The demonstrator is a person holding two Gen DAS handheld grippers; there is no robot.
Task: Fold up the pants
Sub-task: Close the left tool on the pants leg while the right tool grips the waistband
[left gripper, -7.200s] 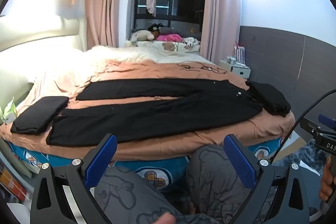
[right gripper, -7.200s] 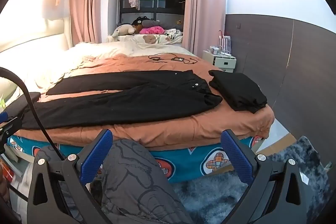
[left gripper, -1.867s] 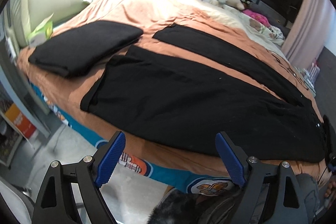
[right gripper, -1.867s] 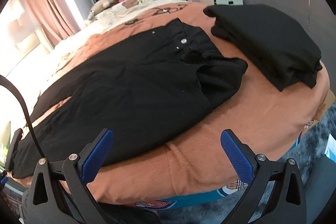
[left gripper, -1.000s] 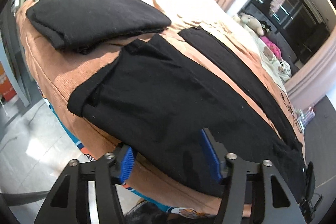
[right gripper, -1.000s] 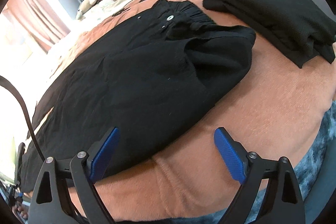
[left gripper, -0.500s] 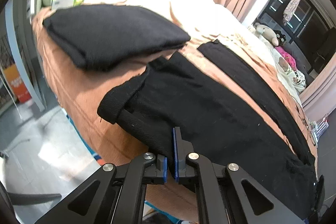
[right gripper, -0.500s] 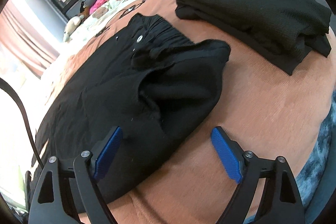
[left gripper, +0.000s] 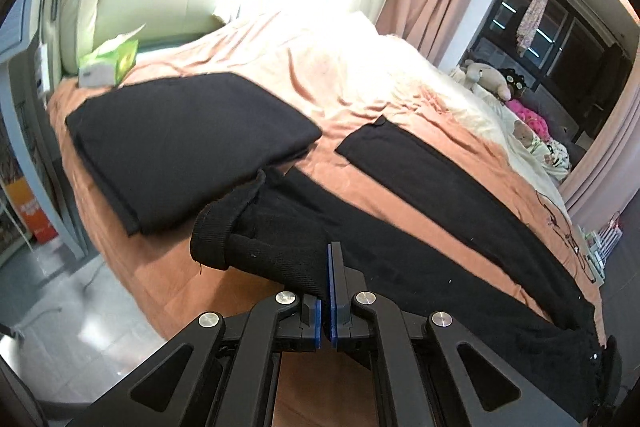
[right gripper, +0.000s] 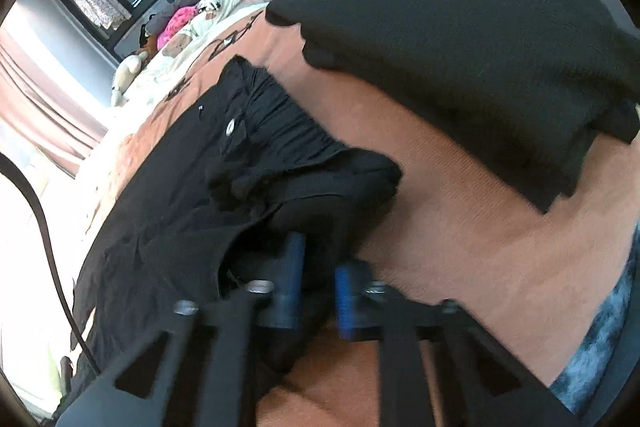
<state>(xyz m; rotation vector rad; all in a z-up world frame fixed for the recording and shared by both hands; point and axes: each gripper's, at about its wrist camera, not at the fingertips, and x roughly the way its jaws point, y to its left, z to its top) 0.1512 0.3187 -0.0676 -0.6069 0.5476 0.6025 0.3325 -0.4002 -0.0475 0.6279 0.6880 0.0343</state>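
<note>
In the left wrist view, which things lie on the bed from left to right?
Green tissue box → folded black garment → black pants, near leg clamped by left gripper → stuffed toys.

No lettering can be read in either view. The green and white box (left gripper: 109, 63) at the head of the bed (left gripper: 168, 267) carries print too small and washed out to make out, and the orange panel (left gripper: 34, 217) low at the left edge of the left wrist view shows characters too blurred to tell. The right wrist view shows no writing.
</note>
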